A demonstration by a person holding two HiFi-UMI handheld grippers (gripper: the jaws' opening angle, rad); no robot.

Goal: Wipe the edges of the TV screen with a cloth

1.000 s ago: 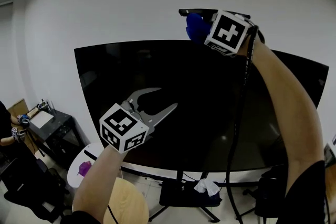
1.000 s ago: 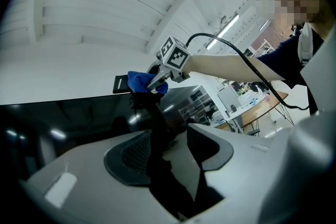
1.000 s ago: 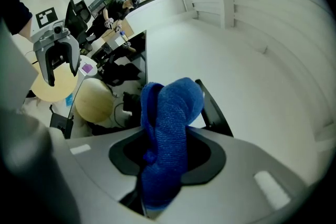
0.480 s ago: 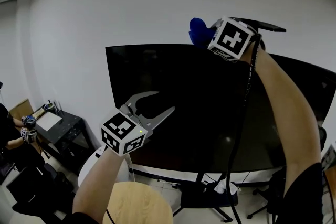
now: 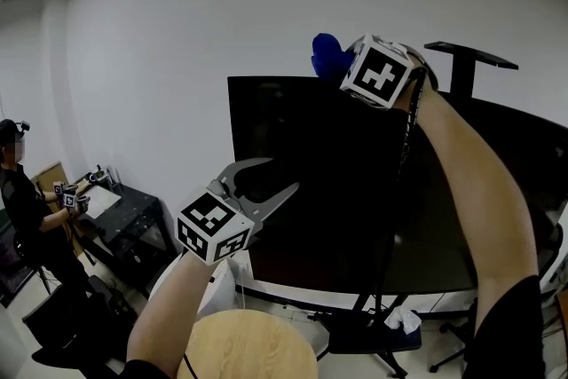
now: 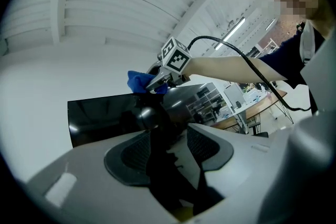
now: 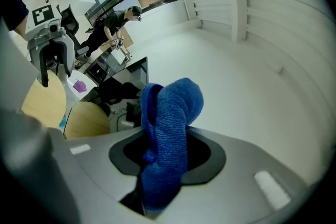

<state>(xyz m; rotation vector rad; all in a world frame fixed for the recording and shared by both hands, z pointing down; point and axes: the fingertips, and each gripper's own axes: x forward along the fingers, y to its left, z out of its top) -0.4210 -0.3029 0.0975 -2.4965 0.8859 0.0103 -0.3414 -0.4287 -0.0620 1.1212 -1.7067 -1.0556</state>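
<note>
The TV screen [image 5: 328, 182] runs off the head view's right edge, and the right forearm [image 5: 470, 182] covers a strip of it. The blue cloth [image 5: 327, 54] is half hidden behind the right gripper [image 5: 344, 62]; whether it touches the screen's top edge cannot be told. The wooden table [image 5: 253, 351] is cut off at its near edge. A purple thing [image 7: 80, 86] beside it is too small to name.
</note>
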